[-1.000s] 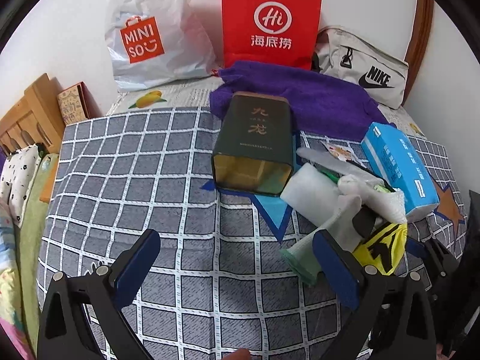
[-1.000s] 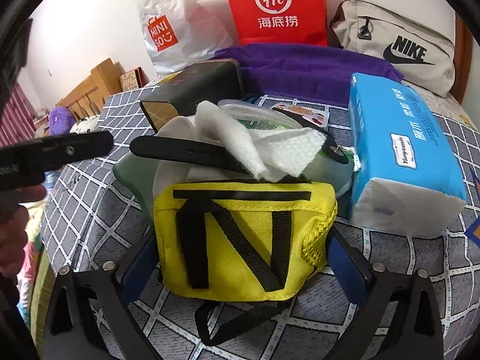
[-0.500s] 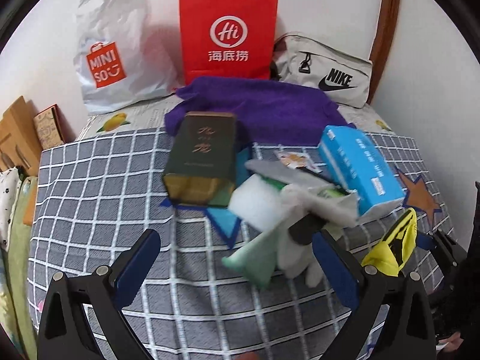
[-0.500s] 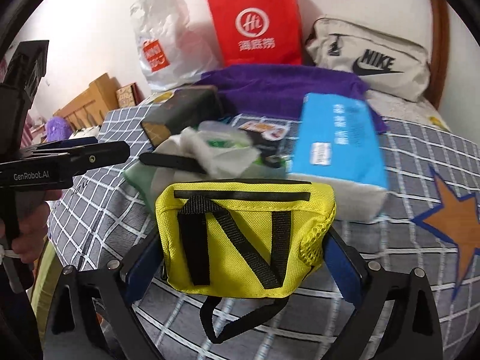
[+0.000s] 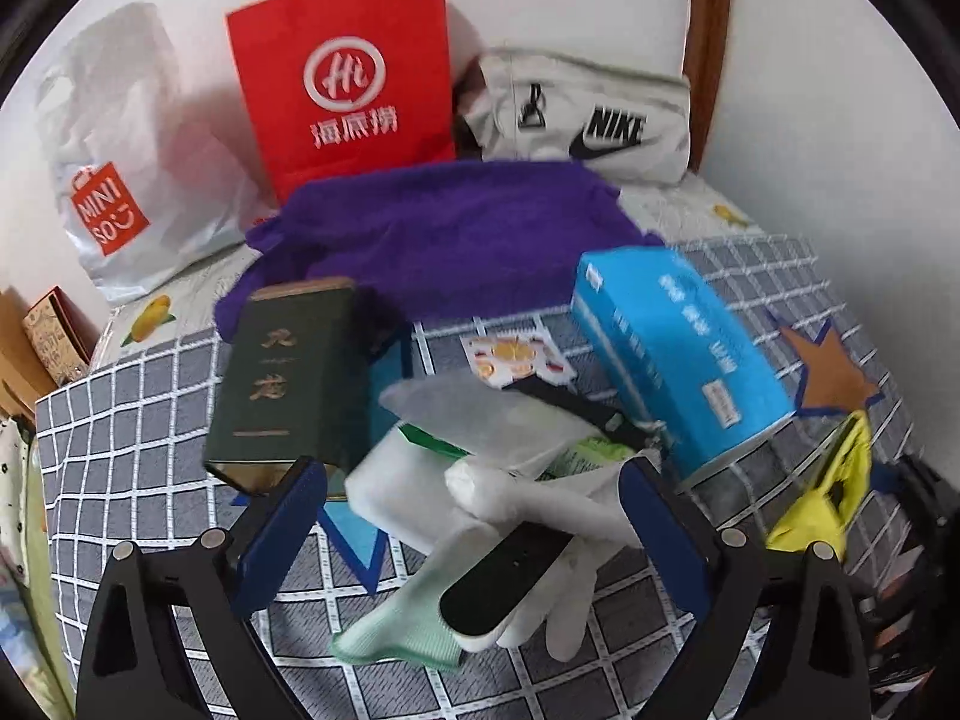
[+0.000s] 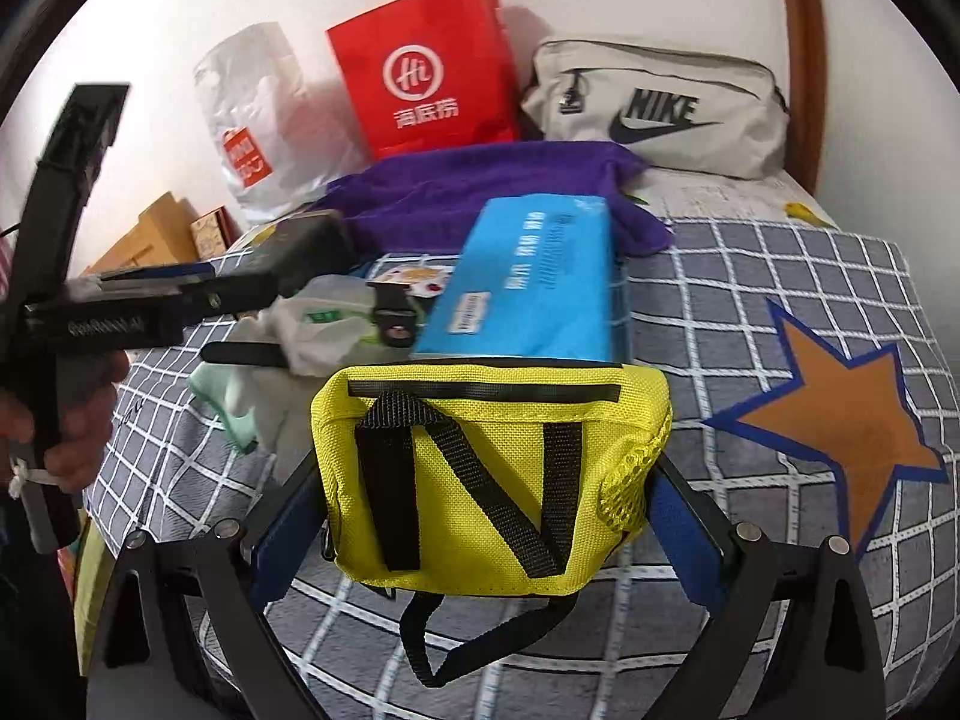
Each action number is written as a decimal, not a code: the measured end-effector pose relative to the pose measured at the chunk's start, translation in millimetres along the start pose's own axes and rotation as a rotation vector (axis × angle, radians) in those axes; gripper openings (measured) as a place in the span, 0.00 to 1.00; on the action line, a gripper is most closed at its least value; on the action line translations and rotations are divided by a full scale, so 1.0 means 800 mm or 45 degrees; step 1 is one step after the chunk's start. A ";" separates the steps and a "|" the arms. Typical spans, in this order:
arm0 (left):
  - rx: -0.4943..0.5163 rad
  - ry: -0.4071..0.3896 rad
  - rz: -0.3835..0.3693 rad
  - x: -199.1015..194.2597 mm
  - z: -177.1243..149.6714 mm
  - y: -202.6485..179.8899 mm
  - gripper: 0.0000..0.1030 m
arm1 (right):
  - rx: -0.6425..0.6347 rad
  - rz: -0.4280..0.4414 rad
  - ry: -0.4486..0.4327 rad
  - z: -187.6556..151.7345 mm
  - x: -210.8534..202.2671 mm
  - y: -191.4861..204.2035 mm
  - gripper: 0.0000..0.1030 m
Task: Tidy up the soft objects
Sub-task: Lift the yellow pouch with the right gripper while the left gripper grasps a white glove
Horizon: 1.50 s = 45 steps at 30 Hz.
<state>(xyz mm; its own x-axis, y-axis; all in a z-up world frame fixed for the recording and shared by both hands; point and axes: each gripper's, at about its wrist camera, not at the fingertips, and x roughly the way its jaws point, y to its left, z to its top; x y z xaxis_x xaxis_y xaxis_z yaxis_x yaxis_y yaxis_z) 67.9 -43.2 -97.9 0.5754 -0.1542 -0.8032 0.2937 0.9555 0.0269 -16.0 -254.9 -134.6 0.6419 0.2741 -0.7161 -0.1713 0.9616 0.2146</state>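
Right claw [image 6: 483, 507] clenched on one yellow pouch [image 6: 489, 471]; left claw [image 5: 474, 510] released above one glove [image 5: 522, 576].

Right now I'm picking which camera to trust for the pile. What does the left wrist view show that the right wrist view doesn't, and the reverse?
Only the left wrist view shows the white gloves spread out in full, with the black strap across them, between the left gripper's open jaws. Only the right wrist view shows the yellow pouch's front face, clamped in the right gripper, and the hand holding the other tool. Both show the blue tissue pack, purple towel, green tin and red bag.
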 end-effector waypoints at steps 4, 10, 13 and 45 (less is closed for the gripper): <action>-0.007 0.061 -0.011 0.020 -0.005 -0.001 0.77 | 0.032 -0.006 0.008 -0.003 0.001 -0.012 0.95; 0.019 0.103 -0.051 0.031 -0.016 -0.004 0.49 | 0.018 -0.026 0.005 0.000 0.001 -0.016 0.95; 0.038 0.090 -0.071 0.025 -0.019 -0.005 0.36 | 0.026 -0.026 -0.006 0.003 -0.002 -0.017 0.95; -0.121 -0.092 0.120 -0.036 0.030 0.092 0.27 | -0.059 -0.039 -0.136 0.114 -0.020 0.009 0.95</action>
<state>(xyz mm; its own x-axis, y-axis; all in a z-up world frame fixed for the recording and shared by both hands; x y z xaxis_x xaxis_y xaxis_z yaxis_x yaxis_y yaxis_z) 91.1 25.3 -58.2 0.6512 -0.0774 -0.7550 0.1642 0.9856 0.0406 40.5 -254.0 -60.8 0.7230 0.2440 -0.6463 -0.1835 0.9698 0.1608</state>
